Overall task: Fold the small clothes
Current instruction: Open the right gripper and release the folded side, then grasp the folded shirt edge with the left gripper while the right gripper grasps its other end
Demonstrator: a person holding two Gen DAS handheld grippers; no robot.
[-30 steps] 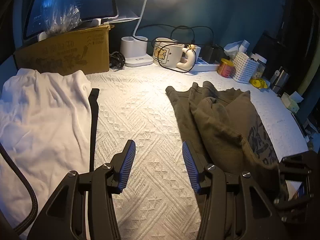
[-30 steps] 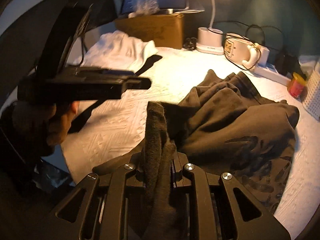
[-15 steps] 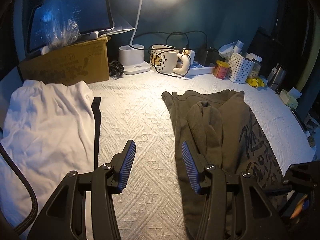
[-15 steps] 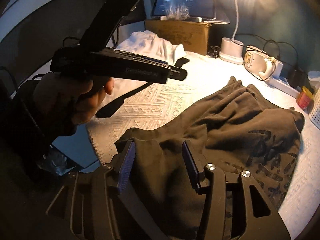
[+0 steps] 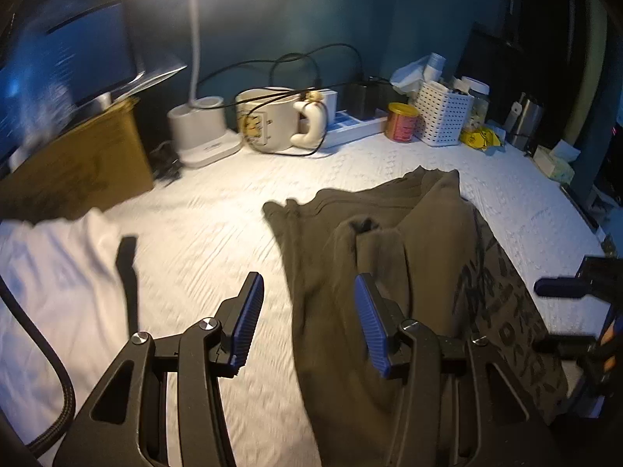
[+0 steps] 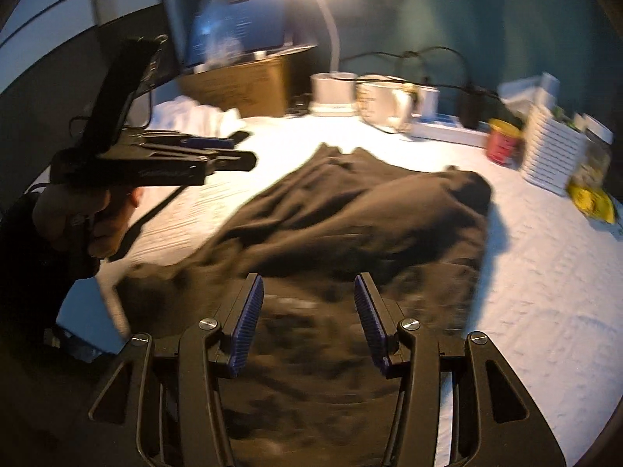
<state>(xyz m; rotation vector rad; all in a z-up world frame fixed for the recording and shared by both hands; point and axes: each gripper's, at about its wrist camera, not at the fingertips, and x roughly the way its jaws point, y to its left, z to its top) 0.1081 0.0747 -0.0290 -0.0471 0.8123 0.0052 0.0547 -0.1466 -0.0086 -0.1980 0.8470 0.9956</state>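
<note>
A dark olive shirt (image 5: 373, 272) with a printed front lies half folded on the white quilted cover (image 5: 202, 241), one sleeve laid over its middle. In the right wrist view the same olive shirt (image 6: 350, 218) spreads out below and ahead of my right gripper (image 6: 309, 319), which is open with nothing between its blue pads. My left gripper (image 5: 307, 323) is open too, hovering over the shirt's left edge, gripping nothing. The right wrist view also shows the left gripper (image 6: 210, 151) from the side, held in a hand (image 6: 78, 214) at the left.
A white garment (image 5: 50, 292) with a black strap (image 5: 130, 272) lies at the left. Along the back stand a cardboard box (image 5: 74, 167), a lamp base (image 5: 202, 132), a mug (image 5: 276, 124) with cables, a red tin (image 5: 401, 120) and a white basket (image 5: 442, 116).
My right gripper let go of the bunched sleeve it was shut on, and the sleeve now lies flat on the shirt. Both grippers have pulled back; the left stayed open.
</note>
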